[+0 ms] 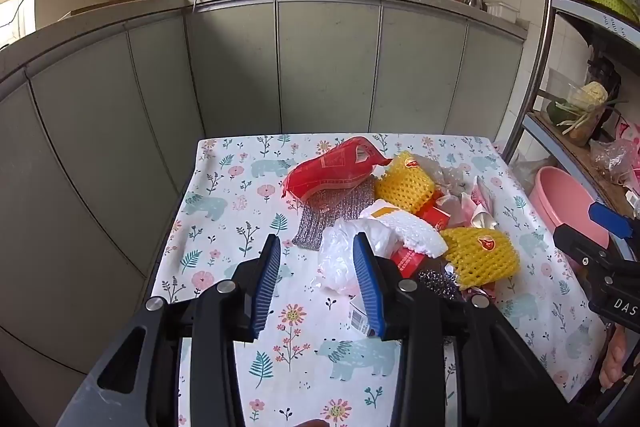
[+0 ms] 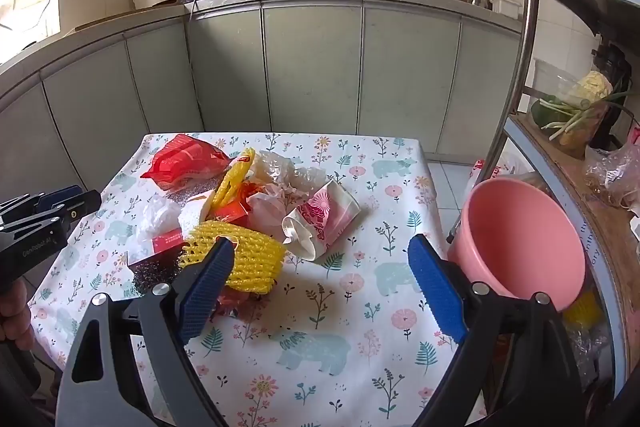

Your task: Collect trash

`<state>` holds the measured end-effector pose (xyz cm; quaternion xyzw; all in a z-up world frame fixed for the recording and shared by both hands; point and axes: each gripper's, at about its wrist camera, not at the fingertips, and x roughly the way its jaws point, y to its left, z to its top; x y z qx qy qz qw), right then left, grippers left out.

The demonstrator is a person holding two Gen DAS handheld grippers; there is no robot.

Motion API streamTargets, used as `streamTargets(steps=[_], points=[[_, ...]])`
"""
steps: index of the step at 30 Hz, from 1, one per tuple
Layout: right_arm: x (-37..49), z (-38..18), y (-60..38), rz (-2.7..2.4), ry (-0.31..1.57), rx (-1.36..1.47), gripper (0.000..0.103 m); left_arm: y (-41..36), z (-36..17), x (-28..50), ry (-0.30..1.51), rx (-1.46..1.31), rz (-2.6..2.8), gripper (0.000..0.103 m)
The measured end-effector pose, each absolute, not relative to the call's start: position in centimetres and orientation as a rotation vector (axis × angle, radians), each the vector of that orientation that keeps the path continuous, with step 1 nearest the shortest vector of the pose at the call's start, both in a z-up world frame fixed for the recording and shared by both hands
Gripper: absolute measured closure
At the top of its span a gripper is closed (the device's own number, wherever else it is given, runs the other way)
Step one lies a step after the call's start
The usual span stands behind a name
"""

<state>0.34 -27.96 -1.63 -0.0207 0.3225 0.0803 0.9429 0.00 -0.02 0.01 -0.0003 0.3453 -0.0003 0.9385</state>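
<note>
A pile of trash lies on the floral tablecloth (image 1: pixel 240 195): a red plastic bag (image 1: pixel 332 167), two yellow foam nets (image 1: pixel 404 179) (image 1: pixel 480 255), a white foam net (image 1: pixel 416 231), a silver scrub cloth (image 1: pixel 332 211) and a crumpled white plastic bag (image 1: pixel 340 255). My left gripper (image 1: pixel 317 239) hangs open over the table; the white bag lies against its right finger, clear of the left one. My right gripper (image 2: pixel 320 243) is wide open above bare cloth, with its left finger in front of a yellow foam net (image 2: pixel 248 259). A crushed paper cup (image 2: pixel 324 219) lies just beyond it.
A pink bucket (image 2: pixel 520 239) stands off the table's right edge, beside a metal shelf rack (image 2: pixel 516 67) holding vegetables and bags. Grey kitchen cabinets (image 1: pixel 328 67) with two woks on top run behind the table. A hand (image 2: pixel 16 315) holds the left gripper's handle.
</note>
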Motion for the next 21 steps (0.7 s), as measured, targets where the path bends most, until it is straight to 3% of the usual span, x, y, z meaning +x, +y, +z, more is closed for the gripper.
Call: streamTargets(steps=[21], points=[[-0.4,-0.5,-28.6,0.153,0.61,-0.036,0.014,-0.3,1.5,-1.5,0.659,0.011,-0.007,0.066]])
